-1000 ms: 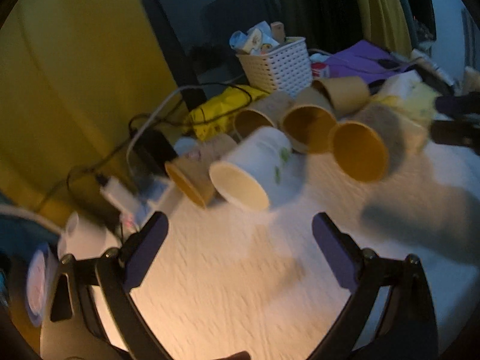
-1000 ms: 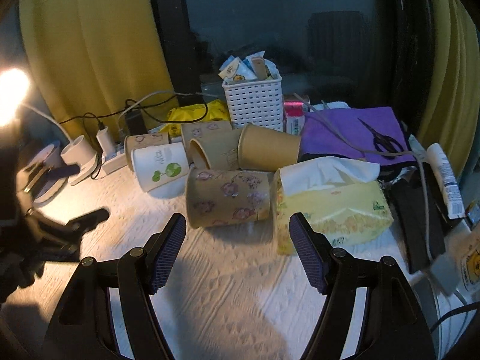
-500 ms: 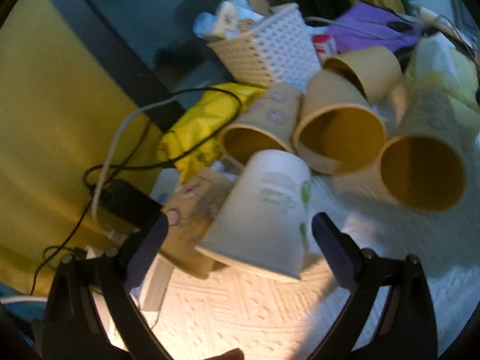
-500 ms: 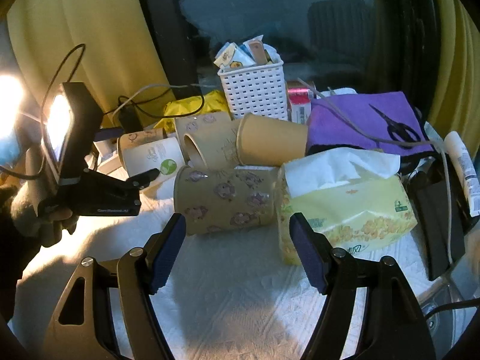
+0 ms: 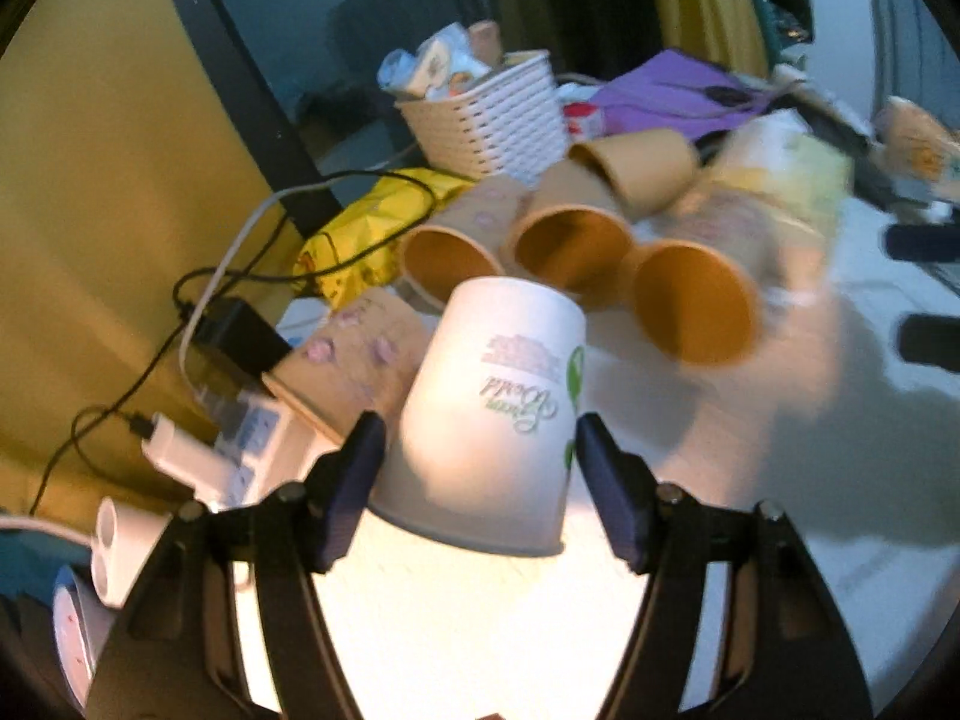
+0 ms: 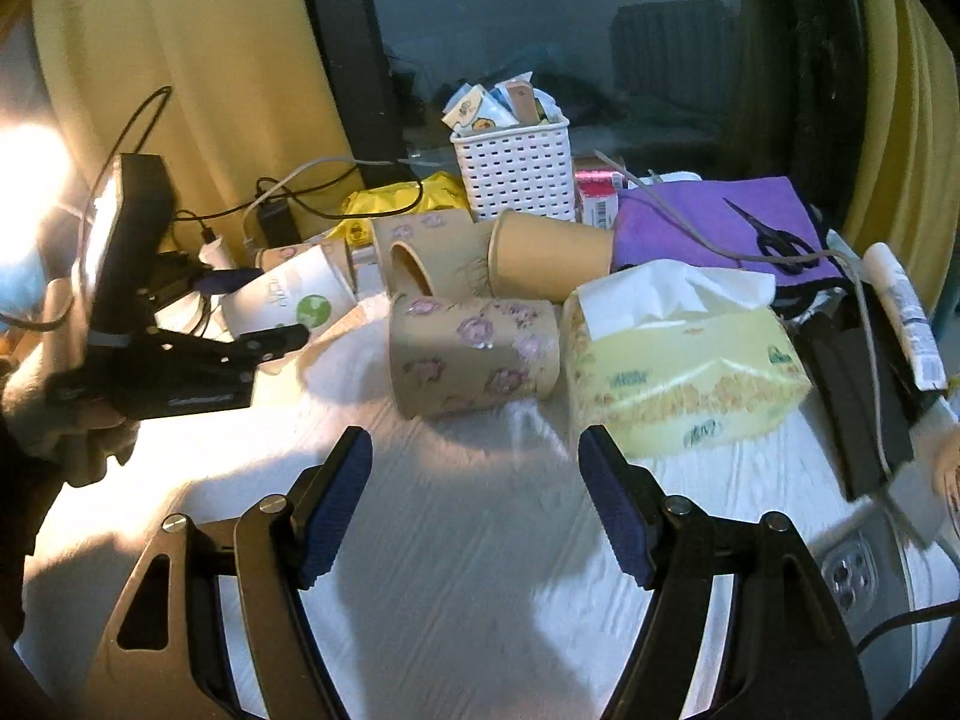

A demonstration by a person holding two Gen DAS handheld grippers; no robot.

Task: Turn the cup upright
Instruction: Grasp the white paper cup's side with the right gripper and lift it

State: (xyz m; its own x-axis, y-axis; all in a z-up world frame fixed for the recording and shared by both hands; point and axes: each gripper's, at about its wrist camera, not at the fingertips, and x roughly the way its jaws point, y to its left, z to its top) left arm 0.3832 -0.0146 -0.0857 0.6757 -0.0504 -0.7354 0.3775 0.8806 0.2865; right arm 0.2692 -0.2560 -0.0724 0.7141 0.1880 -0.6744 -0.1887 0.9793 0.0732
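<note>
The left gripper (image 5: pixel 477 468) has its jaws closed in on the white cup (image 5: pixel 489 414), one pad against each side of the wall near the wide mouth; whether they already press firmly I cannot tell, as the view is blurred. The cup lies tilted at the left end of the cluster, its mouth toward the camera and its base pointing away and up. To do this step well, the squeeze should be light, since thin paper walls likely buckle, and the wrist should roll so that the base swings down onto the white table (image 5: pixel 600 630), on the bare patch in front and away from the neighbours.

The right gripper (image 6: pixel 474 498) hovers with jaws wide apart and nothing between them, facing the flowered cup (image 6: pixel 474 354) lying on its side just beside the tissue pack (image 6: pixel 678 372).

Counted: six cups in all, one white and five brown, every one on its side; one white basket (image 6: pixel 516 168); one tissue pack; one pair of scissors (image 6: pixel 774 237) on one purple cloth (image 6: pixel 690 222).
</note>
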